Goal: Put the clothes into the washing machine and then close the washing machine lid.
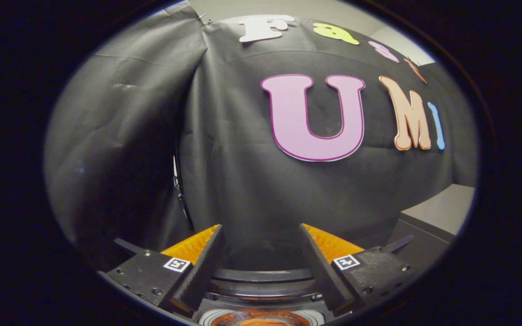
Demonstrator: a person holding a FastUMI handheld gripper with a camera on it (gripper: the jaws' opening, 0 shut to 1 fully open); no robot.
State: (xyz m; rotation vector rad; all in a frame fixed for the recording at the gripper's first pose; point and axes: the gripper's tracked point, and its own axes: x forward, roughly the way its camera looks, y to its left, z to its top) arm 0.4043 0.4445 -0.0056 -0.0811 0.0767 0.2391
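Observation:
My gripper (261, 228) is open and has nothing between its fingers. It points at the black cloth wall, well above the machine. Low between the fingers lies a dark curved rim (261, 274) of the washing machine, with a glossy band under it. Nearer to me, below that rim, a white ring (206, 317) surrounds something orange-brown (261, 320), which could be cloth in the drum; too little of it shows to tell. I cannot tell whether the lid stands up or lies down.
The black cloth wall (243, 181) hangs close ahead and folds into a corner on the left. A grey flat surface (442, 208) with a dark front edge sits beyond the right finger.

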